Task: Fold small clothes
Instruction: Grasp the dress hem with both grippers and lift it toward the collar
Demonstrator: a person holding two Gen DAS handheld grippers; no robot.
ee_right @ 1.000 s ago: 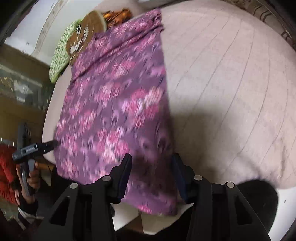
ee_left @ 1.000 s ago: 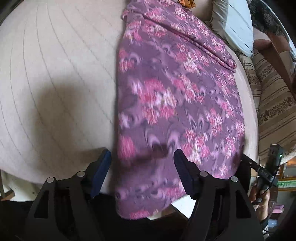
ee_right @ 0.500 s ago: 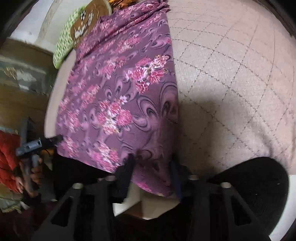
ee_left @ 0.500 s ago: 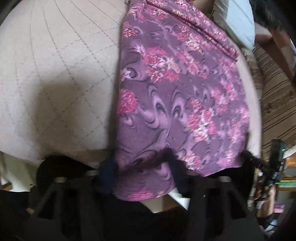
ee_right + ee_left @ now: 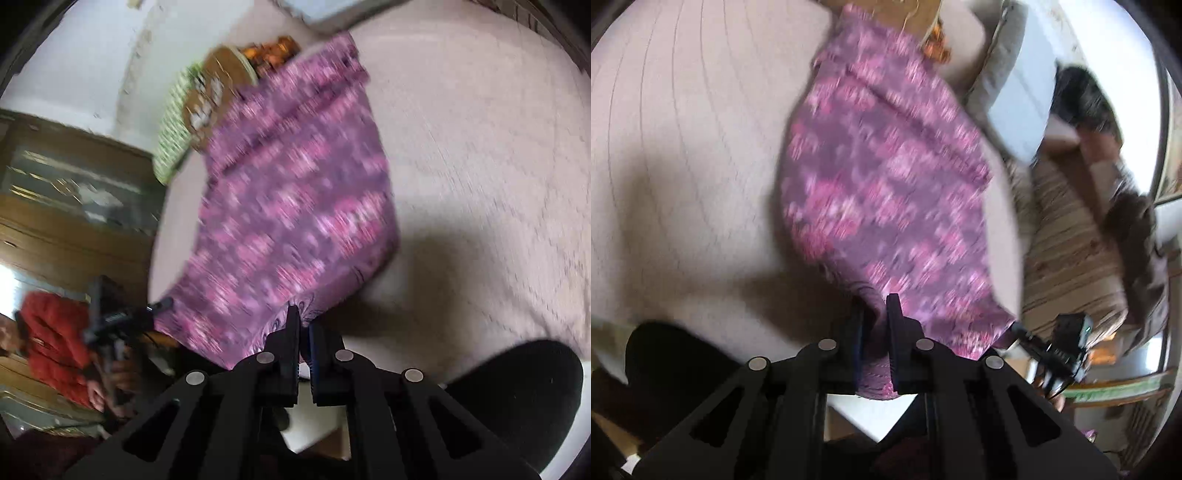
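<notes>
Both tools (image 5: 874,306) (image 5: 303,321) clamp the purple floral cloth (image 5: 879,192) on the quilted beige bed (image 5: 683,147).

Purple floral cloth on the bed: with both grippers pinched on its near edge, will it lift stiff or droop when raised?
Probably droops: the purple floral cloth bunches into folds where the left gripper pinches it, and the edge sags between that and the right gripper. It looks thin, so likely light. The far end on the bed may drag along.
</notes>
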